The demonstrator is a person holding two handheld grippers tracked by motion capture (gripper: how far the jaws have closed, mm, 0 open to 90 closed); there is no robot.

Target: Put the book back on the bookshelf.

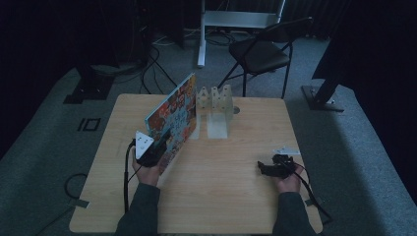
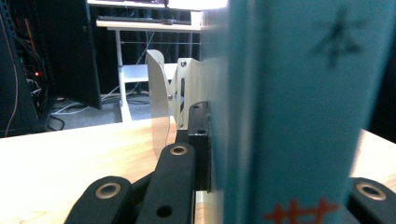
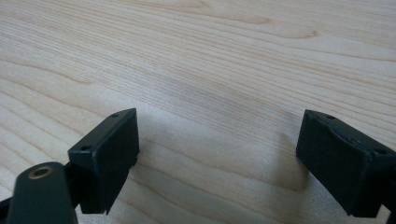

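Left jaws: the left gripper (image 1: 156,147) is clamped on the lower edge of a picture book (image 1: 173,118); in the left gripper view one black jaw presses flat against the book's teal spine side (image 2: 299,116).
Book's place: raised off the wooden table (image 1: 231,196), tilted, its colourful cover facing left, its far end just beside the white slotted rack (image 1: 215,105) at the table's back.
Why held so: gripping the bottom edge keeps the book on edge and narrow, which I judge suits sliding it between the rack's upright dividers.
Rack: it stands upright near the far edge, its slots lined up roughly with the book's length.
Right jaws: the right gripper (image 1: 268,167) rests low over bare wood at the right, jaws well apart, nothing between them.
Why placed so: probably parked out of the way, free to steady the rack or the book if needed.
High view adds: the whole layout, the cover and both hands.
Left gripper view adds: the rack's curved divider (image 2: 159,107) just past the jaw, and the contact on the book.
Right gripper view adds: the open gap over the table grain (image 3: 219,60).
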